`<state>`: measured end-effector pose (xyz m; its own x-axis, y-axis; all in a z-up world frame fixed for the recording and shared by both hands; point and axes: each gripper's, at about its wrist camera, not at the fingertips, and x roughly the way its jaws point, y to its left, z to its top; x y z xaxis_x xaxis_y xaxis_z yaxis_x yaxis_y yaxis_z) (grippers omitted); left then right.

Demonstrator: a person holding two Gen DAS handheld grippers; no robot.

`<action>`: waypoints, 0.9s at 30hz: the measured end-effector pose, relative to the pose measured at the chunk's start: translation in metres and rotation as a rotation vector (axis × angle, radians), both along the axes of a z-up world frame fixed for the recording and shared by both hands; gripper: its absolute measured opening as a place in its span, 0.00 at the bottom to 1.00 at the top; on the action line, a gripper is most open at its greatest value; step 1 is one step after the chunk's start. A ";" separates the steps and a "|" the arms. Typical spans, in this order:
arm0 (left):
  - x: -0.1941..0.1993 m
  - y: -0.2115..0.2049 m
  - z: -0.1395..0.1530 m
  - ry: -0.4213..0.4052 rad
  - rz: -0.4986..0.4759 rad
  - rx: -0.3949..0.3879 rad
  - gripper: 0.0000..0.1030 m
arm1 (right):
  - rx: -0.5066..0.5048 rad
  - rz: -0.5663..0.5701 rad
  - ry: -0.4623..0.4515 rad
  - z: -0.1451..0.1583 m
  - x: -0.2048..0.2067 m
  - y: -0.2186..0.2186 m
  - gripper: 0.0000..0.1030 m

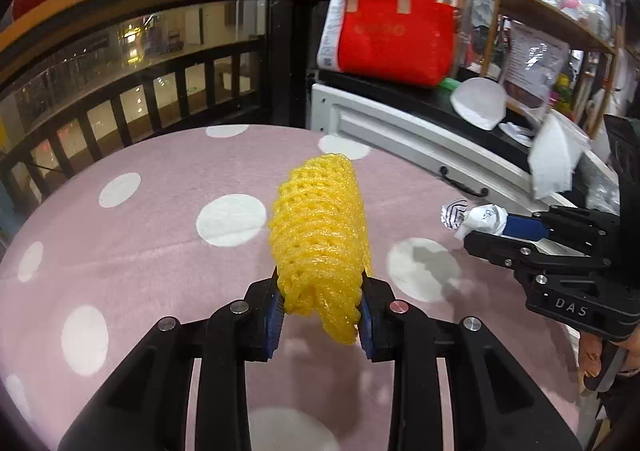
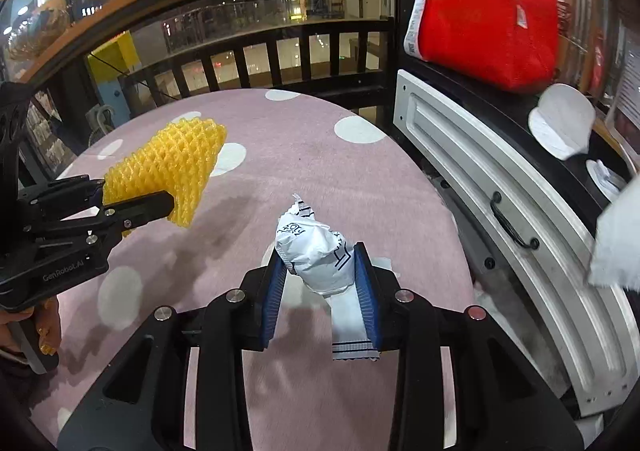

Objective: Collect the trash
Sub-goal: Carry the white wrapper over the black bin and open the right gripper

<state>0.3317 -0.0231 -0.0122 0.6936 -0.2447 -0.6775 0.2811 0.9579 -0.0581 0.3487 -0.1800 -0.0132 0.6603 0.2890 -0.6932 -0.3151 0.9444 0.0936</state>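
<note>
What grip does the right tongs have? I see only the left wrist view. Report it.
Observer: From the right wrist view, both blue pads of the right tongs press on the crumpled wrapper.
Operator: Check below the pads for anything loose.
Observer: A flat strip of the wrapper hangs down behind the pads, toward the camera, unclamped at its end.
Operator: Now check the net from that side.
Observer: The net juts past the left tongs, above the cloth, with its shadow beneath.

A cluttered shop stall: packed wooden shelves (image 1: pixel 560 17) far right, red tote bag (image 1: pixel 394 39), mall concourse beyond railing (image 1: pixel 132 103).
</note>
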 end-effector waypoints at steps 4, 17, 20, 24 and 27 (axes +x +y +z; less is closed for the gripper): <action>-0.038 -0.013 0.009 -0.030 -0.037 -0.015 0.29 | 0.019 -0.022 -0.020 0.006 -0.041 -0.015 0.34; -0.153 -0.070 0.025 -0.083 -0.180 -0.065 0.29 | 0.047 -0.152 -0.061 0.006 -0.181 -0.087 0.34; -0.174 -0.085 0.029 -0.094 -0.224 -0.081 0.29 | 0.028 -0.196 -0.050 -0.005 -0.198 -0.104 0.34; -0.193 -0.105 0.031 -0.099 -0.276 -0.098 0.29 | 0.031 -0.277 0.015 -0.033 -0.215 -0.129 0.34; -0.203 -0.119 0.030 -0.090 -0.309 -0.114 0.29 | 0.052 -0.339 0.080 -0.059 -0.220 -0.147 0.34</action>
<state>0.1291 -0.1422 0.0174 0.6308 -0.5233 -0.5728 0.5657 0.8155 -0.1221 0.1291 -0.3272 -0.0721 0.6690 0.0990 -0.7367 0.0262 0.9873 0.1565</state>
